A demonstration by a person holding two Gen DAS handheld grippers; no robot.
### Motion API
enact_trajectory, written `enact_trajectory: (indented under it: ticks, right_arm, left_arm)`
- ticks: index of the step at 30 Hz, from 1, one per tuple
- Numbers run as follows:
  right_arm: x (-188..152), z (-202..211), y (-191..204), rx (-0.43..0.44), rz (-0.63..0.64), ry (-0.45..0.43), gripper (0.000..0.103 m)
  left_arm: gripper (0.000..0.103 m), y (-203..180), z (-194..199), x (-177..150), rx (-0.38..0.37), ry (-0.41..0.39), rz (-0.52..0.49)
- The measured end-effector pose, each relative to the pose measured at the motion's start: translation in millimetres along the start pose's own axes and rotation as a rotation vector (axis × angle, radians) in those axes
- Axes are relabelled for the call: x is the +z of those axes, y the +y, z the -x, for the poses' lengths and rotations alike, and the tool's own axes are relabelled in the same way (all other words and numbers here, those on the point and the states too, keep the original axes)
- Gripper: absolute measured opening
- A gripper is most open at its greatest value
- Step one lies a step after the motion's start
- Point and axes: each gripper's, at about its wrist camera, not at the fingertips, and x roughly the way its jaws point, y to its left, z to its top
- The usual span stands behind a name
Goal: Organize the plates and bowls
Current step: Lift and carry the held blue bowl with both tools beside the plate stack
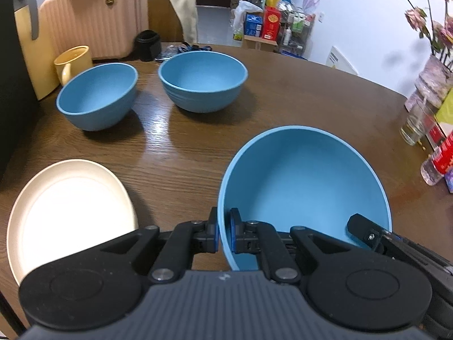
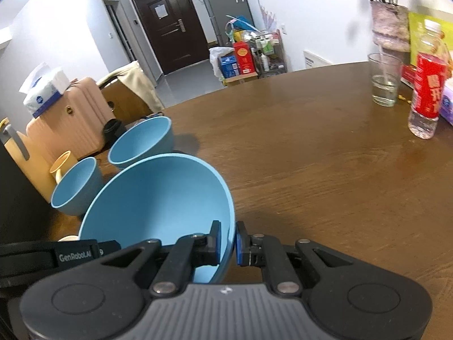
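Observation:
A large blue bowl (image 1: 305, 187) hangs above the brown table (image 1: 283, 93), held from both sides. My left gripper (image 1: 224, 231) is shut on its left rim. My right gripper (image 2: 228, 240) is shut on the opposite rim, and its finger (image 1: 365, 231) shows inside the bowl's right edge in the left wrist view. Two more blue bowls stand further back, one on the left (image 1: 97, 96) and one beside it (image 1: 202, 80). A cream plate (image 1: 70, 212) lies near the front left. In the right wrist view the held bowl (image 2: 158, 198) partly hides the two others (image 2: 76, 187) (image 2: 141, 144).
A yellow mug (image 1: 72, 62), a yellow jug (image 1: 28, 36) and a black cup (image 1: 147, 44) stand at the back left. On the right are a glass (image 2: 385, 79), a red-labelled bottle (image 2: 427, 90) and a vase of flowers (image 2: 390, 25). A pink suitcase (image 1: 93, 19) stands behind the table.

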Motion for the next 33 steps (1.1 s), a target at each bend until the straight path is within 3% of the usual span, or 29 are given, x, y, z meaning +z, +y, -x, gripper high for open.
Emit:
enact_trajectory:
  ticks: [11,33]
  right_arm:
    - [-10,-5,-29,-0.026,-0.036,0.018,0.010]
    - [-18,-22,-49,-0.044,-0.050,0.030,0.009]
  left_arm:
    - [0.008,-24,-16,-19,-0.007,0.039,-0.027]
    - [0.009,-37,-43,-24,0.003,0.077,-0.063]
